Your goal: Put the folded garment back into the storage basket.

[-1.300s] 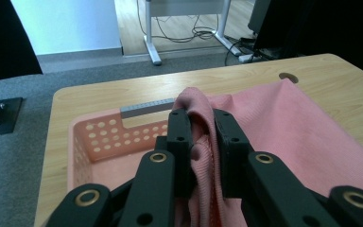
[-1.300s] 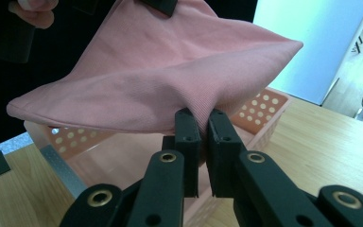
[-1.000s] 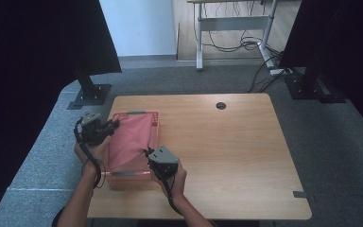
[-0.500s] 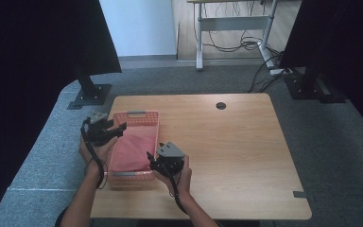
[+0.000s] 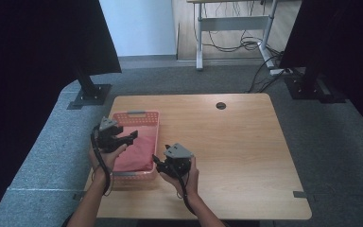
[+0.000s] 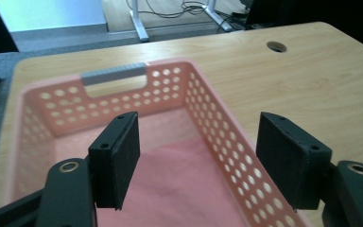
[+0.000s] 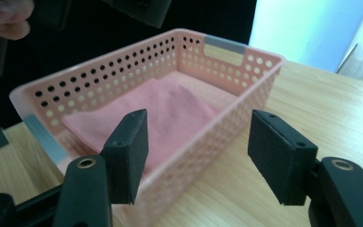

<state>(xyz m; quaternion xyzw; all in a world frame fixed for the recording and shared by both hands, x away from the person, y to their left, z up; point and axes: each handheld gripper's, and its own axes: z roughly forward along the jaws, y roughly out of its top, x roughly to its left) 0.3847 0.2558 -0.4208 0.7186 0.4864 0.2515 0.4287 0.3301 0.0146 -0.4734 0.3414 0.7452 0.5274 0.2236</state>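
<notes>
The left gripper [image 5: 131, 135] is lifting off the cloth [image 5: 136, 154] and hanging over the basket [image 5: 137, 116], jaws spread and empty. The right gripper [image 5: 155, 160] is pulling back from the basket's near corner, jaws apart, nothing between them. The cloth is lying flat in the basket, no longer draped across it.

A round cable hole [image 5: 221, 105] sits in the wooden table [image 5: 246, 156], far edge.
</notes>
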